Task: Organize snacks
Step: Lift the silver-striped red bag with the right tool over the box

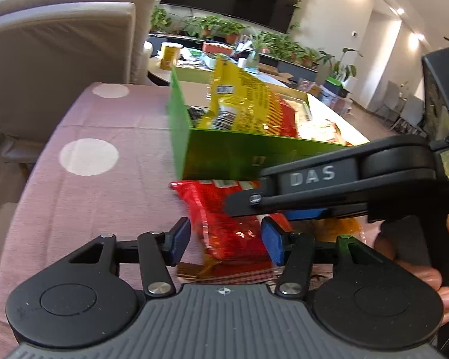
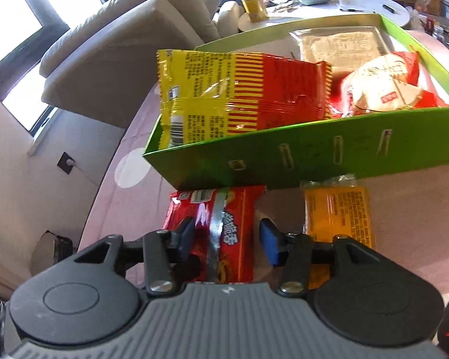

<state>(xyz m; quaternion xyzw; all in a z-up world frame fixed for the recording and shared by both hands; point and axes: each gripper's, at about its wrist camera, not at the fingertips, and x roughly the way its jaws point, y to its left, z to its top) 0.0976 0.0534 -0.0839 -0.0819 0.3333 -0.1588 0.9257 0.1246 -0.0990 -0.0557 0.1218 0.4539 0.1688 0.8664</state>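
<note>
Snacks still outside the green box (image 2: 314, 155) are two: a red packet (image 2: 224, 224) and an orange packet (image 2: 338, 218), both lying flat on the pink surface (image 1: 89, 203) just in front of the box's near wall.

From the right wrist view, the right tool (image 2: 226, 240) stands with its fingers spread, one on each side of the red packet and not pressing on it. The packet's long axis runs straight away from the tool toward the box, so the fingers face its two long edges. Its far end touches or sits just beside the box wall; which one I cannot tell.

The left tool (image 1: 226, 240) is also spread wide, and the same red packet lies between and just beyond its blue pads (image 1: 272, 239). The right tool crosses in from the right in that view, above the packet's far half. Both tools are near the packet, but the right one looks better lined up with it.

The orange packet lies to the right of the red one, apart from it, with its long axis also pointing at the box.

Inside the box, a yellow and red packet (image 2: 239, 95) leans up against the left end, rising above the rim, with other red and white packets (image 2: 383, 83) further right. The likely next move is to close on the red packet across its width and lift it over the near wall.
</note>
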